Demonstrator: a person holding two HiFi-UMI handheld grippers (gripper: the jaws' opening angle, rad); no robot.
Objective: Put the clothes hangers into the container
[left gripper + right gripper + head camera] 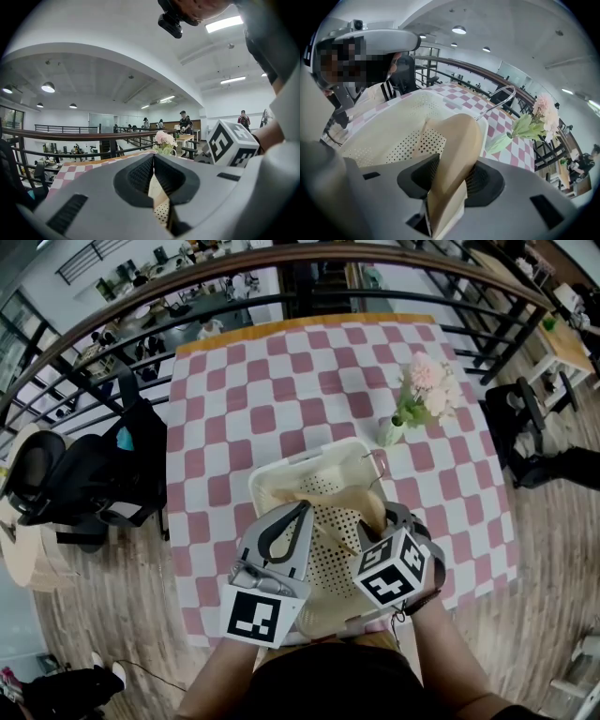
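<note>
tan curved wooden hanger (pixel 454 136), smooth, between parted jaws of right hand-held gripper (pixel 457 164), left hand-held gripper (pixel 153 158) closed, empty

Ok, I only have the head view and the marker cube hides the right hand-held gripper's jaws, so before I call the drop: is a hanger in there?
Observer: Yes. A wooden hanger stands between the jaws of the right hand-held gripper; whether the pads press it I can't tell.
Operator: Where's its hook?
Observer: The metal hook shows above the far rim of the cream basket, toward the flowers.
Operator: Anything pinched in the left one?
Observer: No. The left hand-held gripper has its jaw tips together with nothing between.
</note>
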